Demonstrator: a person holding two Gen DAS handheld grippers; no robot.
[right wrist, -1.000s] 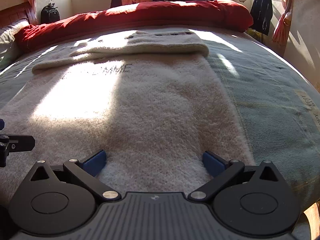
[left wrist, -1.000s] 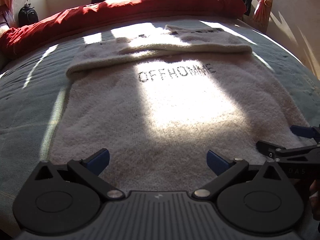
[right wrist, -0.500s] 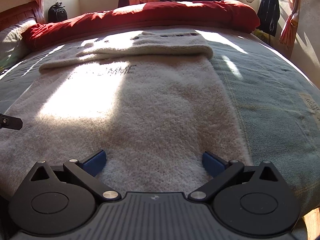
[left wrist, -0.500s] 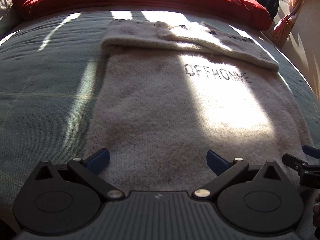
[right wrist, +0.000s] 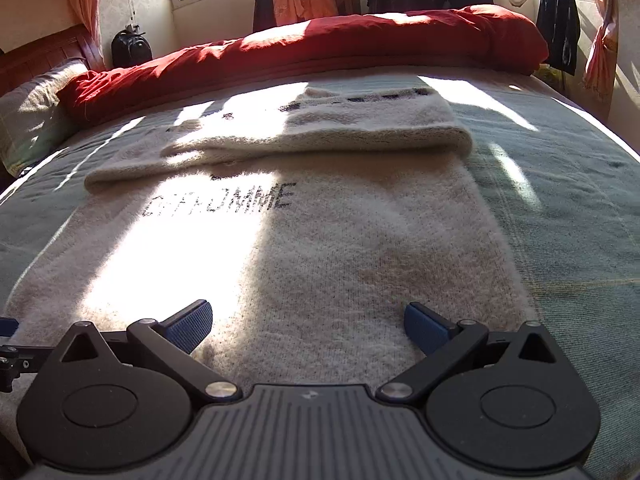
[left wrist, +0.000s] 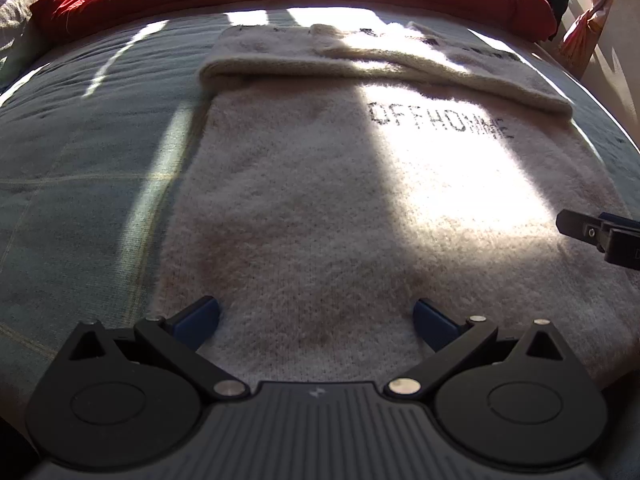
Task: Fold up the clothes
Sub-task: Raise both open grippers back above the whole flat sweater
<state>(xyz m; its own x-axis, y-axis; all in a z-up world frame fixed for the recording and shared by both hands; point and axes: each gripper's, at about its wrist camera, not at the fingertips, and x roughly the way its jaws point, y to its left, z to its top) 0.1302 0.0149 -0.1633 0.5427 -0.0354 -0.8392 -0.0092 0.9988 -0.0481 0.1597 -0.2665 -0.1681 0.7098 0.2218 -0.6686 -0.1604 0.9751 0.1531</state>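
A fuzzy cream knitted sweater (left wrist: 328, 208) is laid flat on a bed covered by a grey-green woven bedspread (left wrist: 80, 168). Its pile is soft and hairy, and dark block lettering (left wrist: 440, 122) is knitted across it. The far end is folded back toward the viewer into a thick rounded roll (right wrist: 320, 140), over which the sleeves appear to be laid. The long axis of the garment runs from the near hem away toward a rumpled red duvet (right wrist: 320, 48) bunched along the far edge of the bed. Strong sunlight falls across the knit in bright patches.

The left gripper (left wrist: 316, 316) is held low over the near hem toward its left corner, with its blue ribbed pads (left wrist: 198, 318) spread wide apart and nothing between them. The right gripper (right wrist: 306, 322) is held the same way over the hem toward its right side, fingers wide apart and empty. Whether the pads touch the wool cannot be told.
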